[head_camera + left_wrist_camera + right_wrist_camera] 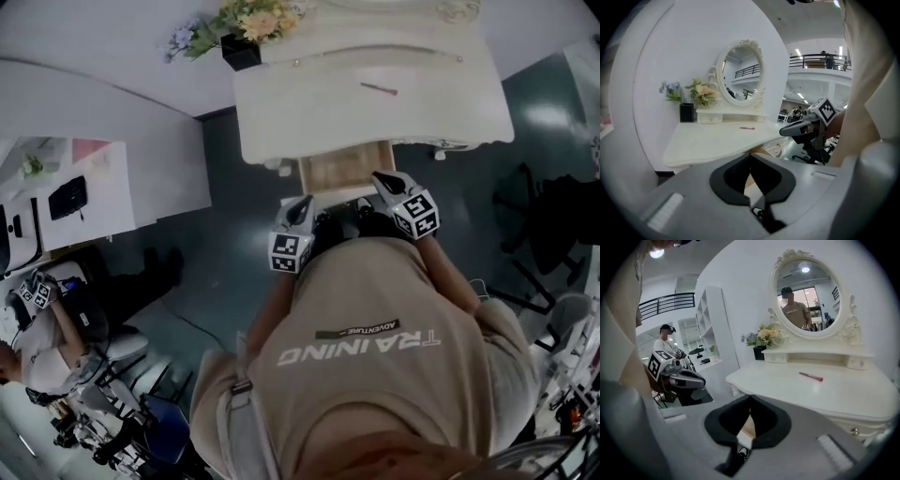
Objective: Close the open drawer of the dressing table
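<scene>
The drawer (343,169) is sticking out under the table (309,112), and the left gripper (302,208) and right gripper (384,180) are hovering at its front, each with jaws pressed together on nothing. It's probably rigid and light on its runners (just a guess), so an even push flat on the front panel is looking best.

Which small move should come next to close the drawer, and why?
Probably push the drawer inward by its front: it stands open below the dressing table, and the left gripper and right gripper, both shut and empty, sit right at that front.
</scene>
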`<state>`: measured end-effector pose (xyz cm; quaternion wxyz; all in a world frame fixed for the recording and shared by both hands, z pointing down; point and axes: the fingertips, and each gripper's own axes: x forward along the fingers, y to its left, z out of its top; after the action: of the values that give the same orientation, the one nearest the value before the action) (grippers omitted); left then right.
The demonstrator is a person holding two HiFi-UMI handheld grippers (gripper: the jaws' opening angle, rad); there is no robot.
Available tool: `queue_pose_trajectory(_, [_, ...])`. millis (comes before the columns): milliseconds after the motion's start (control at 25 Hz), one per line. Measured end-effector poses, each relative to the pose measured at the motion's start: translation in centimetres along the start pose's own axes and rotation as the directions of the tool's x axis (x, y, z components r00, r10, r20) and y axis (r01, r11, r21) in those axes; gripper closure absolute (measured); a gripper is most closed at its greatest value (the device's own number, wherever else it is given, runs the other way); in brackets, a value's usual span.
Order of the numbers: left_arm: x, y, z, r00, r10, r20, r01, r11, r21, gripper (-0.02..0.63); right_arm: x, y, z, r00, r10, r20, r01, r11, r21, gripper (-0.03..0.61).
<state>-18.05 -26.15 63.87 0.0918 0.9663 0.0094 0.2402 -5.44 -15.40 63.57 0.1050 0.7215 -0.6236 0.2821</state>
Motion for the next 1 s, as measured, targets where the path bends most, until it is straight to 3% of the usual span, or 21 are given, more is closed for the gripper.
queue_pose_trajectory(120, [0.7, 0.9, -2.6, 0.996, -0.069, -0.060, 0.069, 0.998, -0.006, 0.607, 0.6, 0.4, -2.4, 0.997, -0.045, -0.059, 0.047, 0.998, 0.039, 0.574])
queue_pose_trajectory(360, [1.5, 2.1, -7.3, 0.977, -0.121, -0.176, 0.113, 0.992, -0.059, 0.607, 1.0, 0.4, -7.6, 0.982, -0.069, -0.174, 0.088, 0.991, 0.102, 0.574])
queue_pose_trajectory(640, [1.4, 1.1, -12.8, 0.928, -0.170, -0.333, 0.137, 0.983, -0.120, 0.607, 2.2, -0.5, -15.1, 0.941, -0.038, -0.337, 0.086, 0.988, 0.127, 0.574])
queue_pose_trajectory(800, [2.0, 1.1, -16.3, 0.890, -0.192, -0.414, 0.121, 0.974, -0.193, 0.607, 3.3, -1.8, -17.2, 0.926, -0.010, -0.376, 0.083, 0.981, 0.177, 0.574])
queue_pose_trajectory(1000, [3.5, 1.0, -17.7, 0.864, -0.201, -0.462, 0.118, 0.972, -0.202, 0.607, 4.8, -3.4, -18.7, 0.898, 0.039, -0.438, 0.049, 0.981, 0.188, 0.574])
